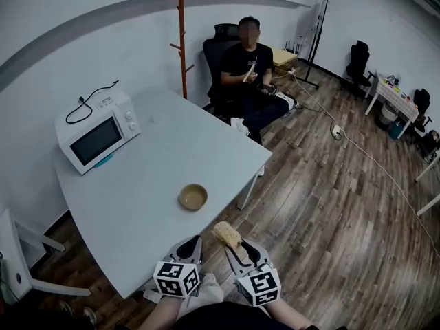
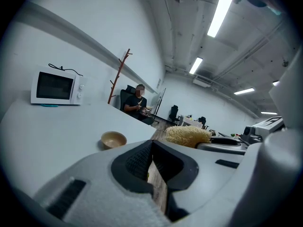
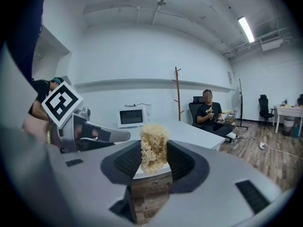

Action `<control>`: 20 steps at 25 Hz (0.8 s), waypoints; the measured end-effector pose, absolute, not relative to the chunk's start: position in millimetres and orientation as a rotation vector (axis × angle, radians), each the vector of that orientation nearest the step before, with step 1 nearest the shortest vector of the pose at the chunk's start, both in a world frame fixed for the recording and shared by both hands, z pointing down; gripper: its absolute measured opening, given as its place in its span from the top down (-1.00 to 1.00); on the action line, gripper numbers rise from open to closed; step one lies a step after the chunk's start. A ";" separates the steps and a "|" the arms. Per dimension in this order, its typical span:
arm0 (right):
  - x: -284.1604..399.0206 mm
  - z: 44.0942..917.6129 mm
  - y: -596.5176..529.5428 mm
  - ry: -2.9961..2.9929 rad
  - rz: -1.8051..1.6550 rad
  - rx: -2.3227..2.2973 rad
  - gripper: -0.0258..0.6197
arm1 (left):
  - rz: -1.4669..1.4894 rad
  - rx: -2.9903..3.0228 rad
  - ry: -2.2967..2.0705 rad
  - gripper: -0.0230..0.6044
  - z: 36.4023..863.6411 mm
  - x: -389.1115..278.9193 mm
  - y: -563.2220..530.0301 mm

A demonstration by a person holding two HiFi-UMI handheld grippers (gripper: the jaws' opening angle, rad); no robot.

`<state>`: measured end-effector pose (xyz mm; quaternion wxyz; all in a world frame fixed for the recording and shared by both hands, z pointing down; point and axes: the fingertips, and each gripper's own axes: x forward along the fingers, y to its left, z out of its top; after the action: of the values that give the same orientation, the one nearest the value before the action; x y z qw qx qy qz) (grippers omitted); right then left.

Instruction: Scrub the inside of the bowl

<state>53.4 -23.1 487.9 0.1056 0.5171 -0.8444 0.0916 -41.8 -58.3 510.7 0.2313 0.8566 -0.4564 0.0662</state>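
Left gripper (image 2: 152, 148): jaws closed together with nothing between them, held low at the near edge of the table.
Right gripper (image 3: 154, 162): just to the right of the left one, jaws clamped on a pale, fibrous scrubber (image 3: 154, 148) that sticks out past the tips.
Bowl (image 1: 193, 196): 1 tan bowl, upright on the white table (image 1: 158, 157), ahead of the left gripper's tips and touching neither of the 2 grippers.
Microwave (image 1: 96, 133): white, far ahead and to the left of the left gripper, by the wall.
Person (image 1: 247, 74): seated in a black chair beyond the table's far end, well ahead of both grippers.
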 end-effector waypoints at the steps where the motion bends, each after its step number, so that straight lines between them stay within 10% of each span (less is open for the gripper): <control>1: 50.9 488.6 -30.8 -2.488 0.270 1.518 0.42 | 0.182 2.353 -1.254 0.87 511.9 -43.7 -66.2; 20: 11.8 506.5 -157.3 -2.479 0.273 1.457 0.42 | 0.202 2.303 -1.286 0.87 543.3 -89.4 -186.8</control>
<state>11.8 -157.3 506.5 0.1263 0.5005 -0.8513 0.0937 -89.4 -186.8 543.3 0.2455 0.8440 -0.4712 0.0740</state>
